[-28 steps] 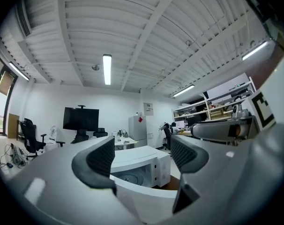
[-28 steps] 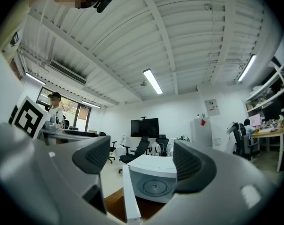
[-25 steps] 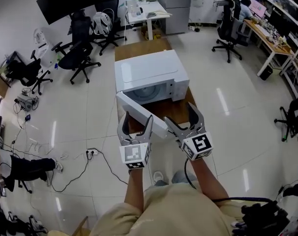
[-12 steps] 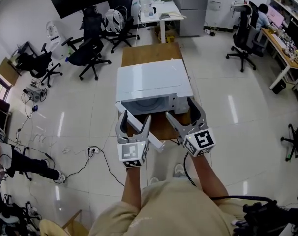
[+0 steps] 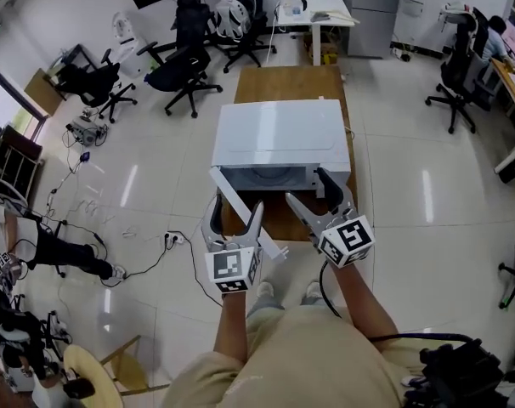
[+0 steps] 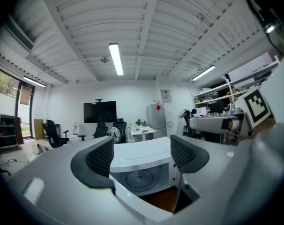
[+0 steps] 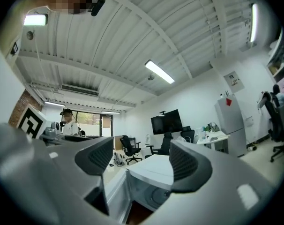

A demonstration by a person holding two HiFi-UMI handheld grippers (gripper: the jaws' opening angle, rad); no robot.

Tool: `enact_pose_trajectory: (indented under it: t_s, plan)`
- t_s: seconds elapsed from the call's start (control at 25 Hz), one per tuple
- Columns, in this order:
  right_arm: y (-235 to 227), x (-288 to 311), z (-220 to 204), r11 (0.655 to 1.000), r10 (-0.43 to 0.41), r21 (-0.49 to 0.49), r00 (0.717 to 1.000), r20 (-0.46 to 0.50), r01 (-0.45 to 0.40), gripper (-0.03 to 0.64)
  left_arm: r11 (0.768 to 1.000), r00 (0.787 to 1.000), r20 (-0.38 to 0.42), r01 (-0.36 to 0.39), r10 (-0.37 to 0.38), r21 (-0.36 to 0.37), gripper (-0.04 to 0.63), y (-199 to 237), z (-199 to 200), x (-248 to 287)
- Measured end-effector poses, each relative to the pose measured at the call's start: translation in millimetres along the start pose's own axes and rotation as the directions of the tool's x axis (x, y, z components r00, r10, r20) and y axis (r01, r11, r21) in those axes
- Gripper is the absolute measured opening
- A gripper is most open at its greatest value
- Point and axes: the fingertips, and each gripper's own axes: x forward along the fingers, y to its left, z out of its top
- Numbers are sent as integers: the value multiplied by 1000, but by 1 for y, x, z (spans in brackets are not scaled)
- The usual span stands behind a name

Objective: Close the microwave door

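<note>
A white microwave [image 5: 279, 134] stands on a brown wooden table [image 5: 291, 83]. Its door [image 5: 240, 211] hangs open, swung out toward me on the left. My left gripper [image 5: 235, 201] is open and hovers just over the door's outer edge, nothing between its fingers. The right gripper [image 5: 307, 187] sits before the oven's right front corner; its jaws are closing but still stand apart, with nothing in them. In the left gripper view the cavity and turntable of the microwave [image 6: 142, 172] show between the jaws. The right gripper view looks past the door [image 7: 111, 191] into the microwave [image 7: 156, 172].
Black office chairs [image 5: 181, 70] stand at the back left and another chair [image 5: 457, 75] at the right. A white desk [image 5: 313, 7] is behind the table. A power strip [image 5: 174, 238] with cables lies on the tiled floor to the left.
Both grippers have come forward toward the microwave, which now lies closer below me. The door stays open at about the same angle.
</note>
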Motion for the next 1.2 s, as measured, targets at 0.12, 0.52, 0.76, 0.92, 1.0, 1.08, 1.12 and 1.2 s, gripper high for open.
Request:
enact_pose_trajectory:
  t_s: [0.12,0.52,0.76,0.92,1.0,1.08,1.12,1.2]
  plan:
    - [1,6,-14,999,44,-14,999,-3,-44,362,999,996,-87,-32,29,-37,368,13,-40,1]
    - [-7,47,-52,998,58,17,997,-45,-57,362,954,962,-262,-8,-75,-300,368,67,-146,-18]
    - [-6,67,-48,999,24,46,999,-45,-22,362,817,925,-322,-21,-203,-577,362,99,-189,-49]
    - [-11,71,-45,997,-2,81,999,-49,6,362,680,895,-311,-12,-320,-733,340,78,-198,-52]
    - [-8,75,-49,997,-11,82,998,-59,15,362,598,883,-273,11,-381,-801,328,65,-197,-47]
    - [-6,80,-50,997,-15,78,998,-64,20,362,508,870,-241,13,-430,-861,314,51,-199,-40]
    - [-6,81,-49,997,-17,75,998,-65,22,362,462,862,-232,2,-450,-887,313,45,-202,-37]
    - [-9,83,-47,997,-30,69,997,-67,35,362,382,846,-225,-27,-483,-924,310,34,-209,-30]
